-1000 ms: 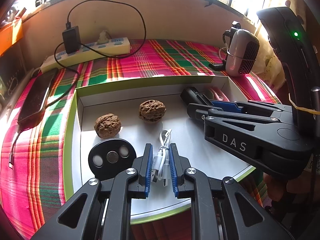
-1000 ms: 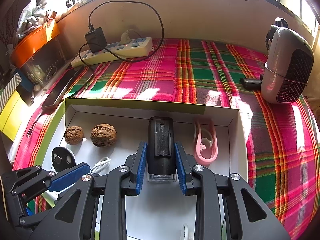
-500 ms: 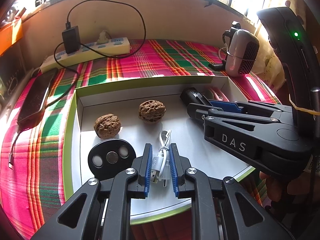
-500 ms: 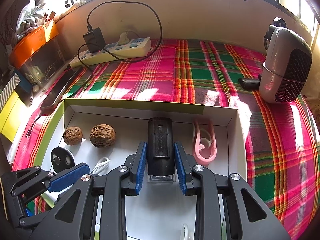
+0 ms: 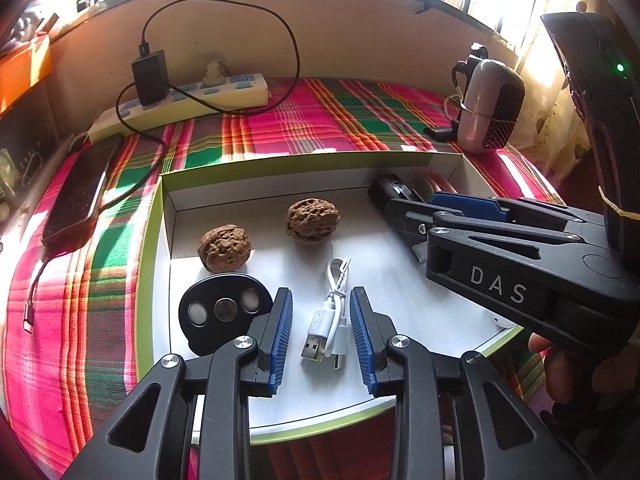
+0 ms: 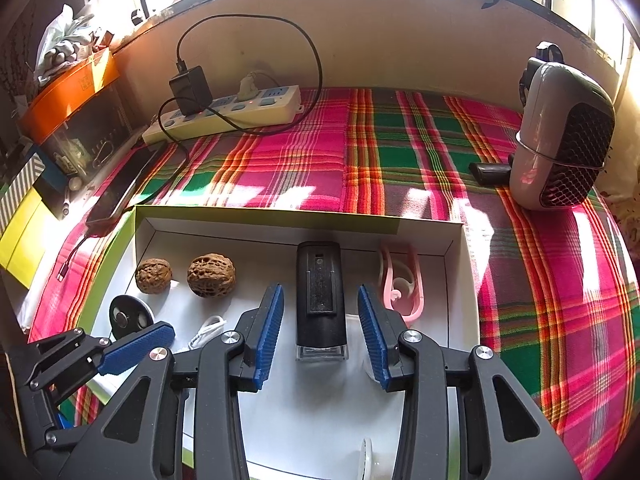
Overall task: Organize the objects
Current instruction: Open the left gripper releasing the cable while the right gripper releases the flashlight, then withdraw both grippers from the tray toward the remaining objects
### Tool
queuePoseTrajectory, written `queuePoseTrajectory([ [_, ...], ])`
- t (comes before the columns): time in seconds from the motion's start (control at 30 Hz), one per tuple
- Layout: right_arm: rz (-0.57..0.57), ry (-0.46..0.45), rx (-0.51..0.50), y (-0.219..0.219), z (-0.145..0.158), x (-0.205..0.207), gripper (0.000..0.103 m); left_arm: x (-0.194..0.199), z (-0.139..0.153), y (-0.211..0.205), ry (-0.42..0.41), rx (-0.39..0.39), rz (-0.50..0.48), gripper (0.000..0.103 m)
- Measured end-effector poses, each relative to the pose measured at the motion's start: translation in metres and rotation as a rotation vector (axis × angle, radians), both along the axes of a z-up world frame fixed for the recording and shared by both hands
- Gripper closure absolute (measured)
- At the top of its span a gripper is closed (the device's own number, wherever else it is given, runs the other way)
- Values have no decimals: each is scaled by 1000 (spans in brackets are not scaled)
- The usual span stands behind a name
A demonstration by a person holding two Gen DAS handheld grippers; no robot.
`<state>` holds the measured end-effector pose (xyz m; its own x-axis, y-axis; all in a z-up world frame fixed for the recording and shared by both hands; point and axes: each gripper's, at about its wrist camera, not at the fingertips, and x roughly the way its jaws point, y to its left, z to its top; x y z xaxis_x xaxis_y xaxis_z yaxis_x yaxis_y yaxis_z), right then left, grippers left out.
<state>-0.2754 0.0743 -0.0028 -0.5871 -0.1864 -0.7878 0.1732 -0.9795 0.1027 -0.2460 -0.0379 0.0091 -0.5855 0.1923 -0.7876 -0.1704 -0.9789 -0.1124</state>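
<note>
A white box with a green rim [image 5: 148, 280] [image 6: 472, 280] holds the objects. My left gripper [image 5: 321, 324] is open, its blue pads on either side of a coiled white USB cable [image 5: 330, 316] that lies on the box floor. My right gripper [image 6: 321, 328] is open around a black rectangular device [image 6: 320, 296] that lies flat. Two walnuts [image 5: 225, 247] [image 5: 312, 220] sit at the back left, also in the right wrist view [image 6: 211, 275]. A black disc with three round inserts [image 5: 220, 312] lies at the front left. A pink clip [image 6: 402, 284] lies right of the black device.
The box rests on a plaid cloth [image 6: 360, 152]. A power strip with a black charger [image 6: 224, 114] and a phone [image 5: 80, 196] lie at the back left. A grey heater [image 6: 560, 136] stands at the right. An orange box [image 6: 68, 100] sits at the far left.
Both grippers have opened. The left one let go of the USB cable and the right one let go of the black device; both objects lie on the box floor.
</note>
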Motion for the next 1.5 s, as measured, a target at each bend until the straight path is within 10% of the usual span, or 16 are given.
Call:
queuePoseTrajectory([
  [1.5,-21,107,13,15,35,98,62,89,36,-17,106,22,54,74],
])
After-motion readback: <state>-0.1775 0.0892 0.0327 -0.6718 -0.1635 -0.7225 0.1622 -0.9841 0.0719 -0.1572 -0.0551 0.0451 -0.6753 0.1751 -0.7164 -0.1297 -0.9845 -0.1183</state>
